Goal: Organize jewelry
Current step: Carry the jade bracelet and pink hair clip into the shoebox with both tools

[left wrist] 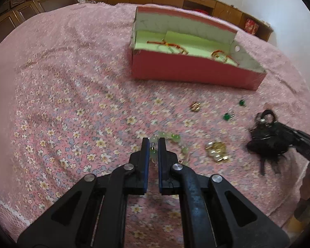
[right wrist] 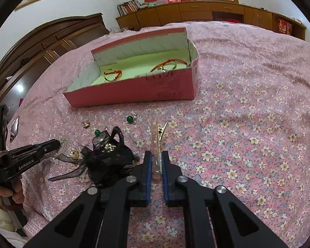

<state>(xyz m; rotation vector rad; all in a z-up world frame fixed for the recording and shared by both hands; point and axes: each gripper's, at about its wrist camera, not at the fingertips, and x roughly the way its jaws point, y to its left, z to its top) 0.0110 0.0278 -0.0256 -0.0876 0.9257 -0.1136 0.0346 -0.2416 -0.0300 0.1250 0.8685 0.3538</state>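
On the left, the left tongs (left wrist: 154,142) are low over the bed (left wrist: 72,82), which has a pink cover with small flowers. Their two fingers are close together with only a narrow gap, and pale green beads of a bracelet (left wrist: 171,138) lie in this gap and around the tips. It cannot be told if the fingers really press on the beads, because this part is blurred. Just to the right of the bracelet lies a gold and clear ornament (left wrist: 216,150). Farther from the camera a small gold piece (left wrist: 196,106) and two green bead earrings (left wrist: 227,116) lie apart on the cover.

Beyond them stands the pink box (left wrist: 192,72), open at the top, with a light green bottom. Inside it lie red cord bracelets (left wrist: 167,44) and a ring-shaped bangle (right wrist: 111,75).

More to the right lies a black lace hair ornament (right wrist: 107,155), near the gold ornament. Beside it, the right tongs (right wrist: 156,155) are closed on a long transparent hair clip (right wrist: 158,136), which points away from the camera between the fingers; its far end sticks out past the tips, above the flowered cover.
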